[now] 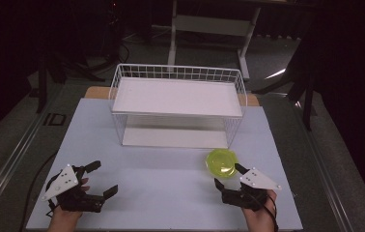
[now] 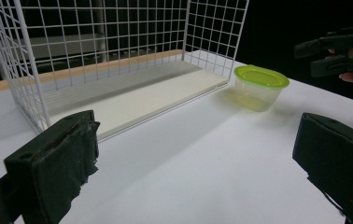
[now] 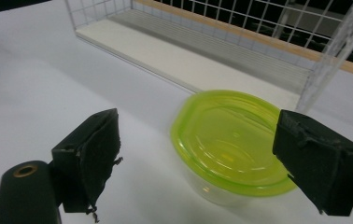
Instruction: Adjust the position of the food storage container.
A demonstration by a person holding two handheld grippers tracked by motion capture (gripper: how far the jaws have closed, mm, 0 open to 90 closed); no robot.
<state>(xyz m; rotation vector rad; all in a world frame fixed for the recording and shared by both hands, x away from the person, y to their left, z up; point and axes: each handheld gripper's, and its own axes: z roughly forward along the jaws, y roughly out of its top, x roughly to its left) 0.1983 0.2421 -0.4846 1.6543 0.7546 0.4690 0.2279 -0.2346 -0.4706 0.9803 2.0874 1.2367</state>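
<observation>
A: Lidded tub (image 1: 222,163), right of centre in the high view, on the white table (image 1: 171,193), just in front of the wire rack's (image 1: 178,104) right front corner; green lid on, clear walls, seemingly nothing inside.

B: Upright, lid facing up; roundish, so no clear long axis. Rack?

A: Two white shelves, both bare; lower one partly shadowed under the upper.

B: Right gripper (image 1: 229,176), lower right of the high view: jaws spread, one beside the tub's rim, touching or not too close to tell; in the right gripper view, tub (image 3: 233,144) between the jaws, its bottom cut off by the frame edge.

A: Left gripper (image 1: 104,179), lower left: spread wide, pinching nothing, well apart from the tub (image 2: 261,87).
</observation>
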